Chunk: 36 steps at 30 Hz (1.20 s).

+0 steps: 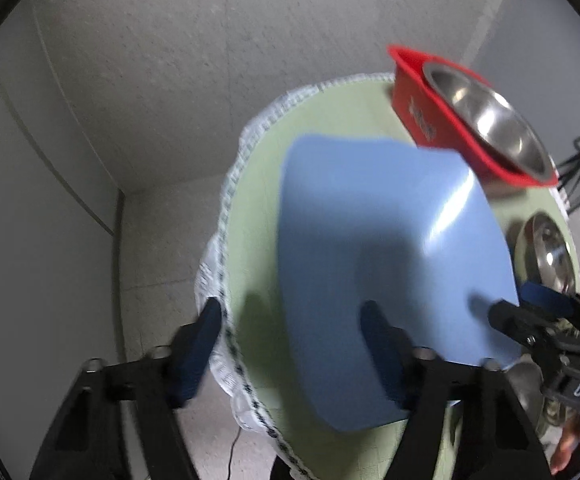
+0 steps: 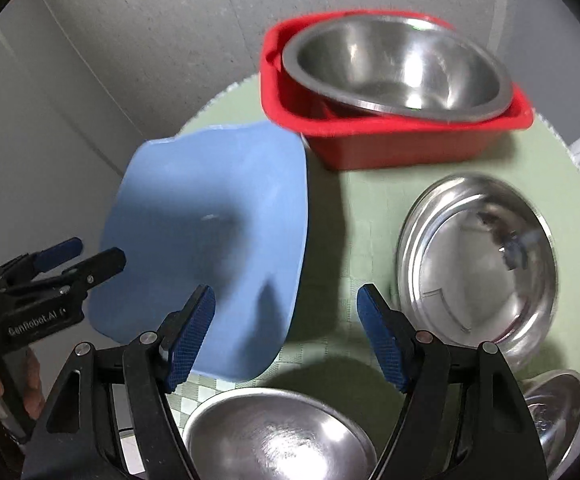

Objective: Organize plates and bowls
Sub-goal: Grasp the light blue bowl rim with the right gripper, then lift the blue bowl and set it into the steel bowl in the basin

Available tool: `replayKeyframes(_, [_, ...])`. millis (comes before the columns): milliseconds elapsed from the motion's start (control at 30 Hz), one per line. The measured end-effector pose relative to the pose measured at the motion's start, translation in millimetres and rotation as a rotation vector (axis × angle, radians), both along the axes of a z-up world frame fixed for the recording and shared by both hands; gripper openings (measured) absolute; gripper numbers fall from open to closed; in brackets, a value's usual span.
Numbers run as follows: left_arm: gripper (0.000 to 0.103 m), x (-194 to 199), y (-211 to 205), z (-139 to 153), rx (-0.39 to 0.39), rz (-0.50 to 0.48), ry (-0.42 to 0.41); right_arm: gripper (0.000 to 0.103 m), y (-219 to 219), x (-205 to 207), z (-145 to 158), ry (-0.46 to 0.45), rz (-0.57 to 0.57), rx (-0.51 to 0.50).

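A blue plastic basin (image 2: 209, 232) sits on the green round table (image 2: 362, 200), also in the left wrist view (image 1: 378, 264). My left gripper (image 1: 294, 344) is open, one finger outside the table edge, one over the basin. It appears in the right wrist view (image 2: 89, 258) at the basin's left rim. My right gripper (image 2: 285, 328) is open, above the table between the basin and a steel plate (image 2: 478, 264); it shows in the left wrist view (image 1: 526, 304) at the basin's right rim. A red tub (image 2: 394, 136) holds a steel bowl (image 2: 398, 68).
Another steel bowl (image 2: 281, 436) lies at the near table edge, and a further steel dish (image 2: 558, 408) at the lower right. A grey wall and floor lie beyond the table. A tripod (image 1: 578, 160) stands at the far right.
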<state>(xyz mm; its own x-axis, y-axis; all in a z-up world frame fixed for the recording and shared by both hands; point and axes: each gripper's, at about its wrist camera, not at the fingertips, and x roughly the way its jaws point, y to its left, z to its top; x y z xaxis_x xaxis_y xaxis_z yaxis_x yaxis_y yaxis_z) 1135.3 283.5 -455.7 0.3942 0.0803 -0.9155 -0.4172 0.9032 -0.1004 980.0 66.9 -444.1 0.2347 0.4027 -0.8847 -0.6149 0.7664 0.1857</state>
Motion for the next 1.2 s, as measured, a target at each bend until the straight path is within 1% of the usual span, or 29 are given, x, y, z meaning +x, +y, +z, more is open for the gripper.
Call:
replayKeyframes(33, [0.046, 1.4, -0.9, -4.5, -0.008, -0.008, 0.004, 0.07, 1.2, 0.8, -5.2, 0.018, 0.002, 0.003])
replayKeyframes(67, [0.034, 3.0, -1.9, -8.5, -0.018, -0.015, 0.012, 0.064, 1.7, 2.1, -9.2, 0.04, 0.003, 0.011])
replayKeyframes(100, [0.027, 4.7, -2.1, -12.4, -0.023, -0.019, 0.018, 0.051, 1.2, 3.4, -14.1, 0.072, 0.003, 0.027])
replayKeyframes(133, [0.023, 5.2, -3.2, -14.6, -0.035, -0.027, 0.006, 0.043, 1.0, 5.4, -19.5, 0.114, 0.002, 0.052])
replayKeyframes(167, [0.022, 3.4, -2.9, -12.7, -0.026, -0.021, 0.002, 0.024, 0.9, 8.2, -23.9, 0.147, 0.005, 0.072])
replayKeyframes(200, [0.022, 0.7, -2.2, -9.2, -0.012, -0.018, -0.005, 0.02, 1.5, 8.5, -26.7, 0.168, 0.01, 0.083])
replayKeyframes(267, [0.019, -4.8, 3.6, -2.3, 0.012, 0.002, -0.027, 0.018, 5.5, 4.1, -22.0, 0.14, 0.032, 0.076])
replayKeyframes(300, [0.017, -8.1, 6.6, 2.7, 0.012, 0.012, -0.037, 0.016, 7.2, 2.2, -18.9, 0.136, 0.042, 0.087])
replayKeyframes(367, [0.017, -16.1, 15.2, 14.0, 0.005, 0.038, -0.059, 0.016, 12.0, -1.4, -10.4, 0.128, 0.065, 0.104])
replayKeyframes(467, [0.017, -26.3, 20.2, 38.8, 0.05, 0.067, -0.105, 0.016, 21.8, -8.6, 3.9, 0.108, 0.103, 0.13])
replayKeyframes(533, [0.017, -30.4, 22.1, 59.7, 0.069, 0.085, -0.153, 0.016, 26.7, -12.6, 17.7, 0.089, 0.132, 0.154])
replayKeyframes(633, [0.016, -22.3, 18.3, 85.6, 0.083, 0.089, -0.213, 0.017, 23.2, -10.3, 46.0, 0.059, 0.161, 0.209])
replayKeyframes(700, [0.016, -6.2, 7.9, 101.5, 0.089, 0.057, -0.255, 0.017, 15.9, -2.9, 64.3, 0.025, 0.162, 0.232])
replayKeyframes(767, [0.016, 20.9, -3.7, 113.3, 0.089, 0.015, -0.273, 0.017, -4.7, 10.1, 83.5, -0.012, 0.14, 0.252])
replayKeyframes(900, [0.017, 82.9, -34.7, 123.6, 0.08, -0.083, -0.298, 0.018, -38.2, 52.1, 98.9, -0.045, 0.057, 0.268])
replayKeyframes(967, [0.017, 119.2, -51.7, 119.4, 0.068, -0.131, -0.292, 0.018, -59.0, 76.4, 101.8, -0.056, 0.004, 0.266])
replayKeyframes(1067, [0.017, 158.7, -66.8, 108.1, 0.061, -0.175, -0.266, 0.018, -84.9, 111.2, 99.9, -0.067, -0.062, 0.247])
replayKeyframes(1200, [0.018, 197.7, -74.8, 83.5, 0.066, -0.207, -0.205, 0.018, -86.4, 151.4, 81.2, -0.05, -0.122, 0.208])
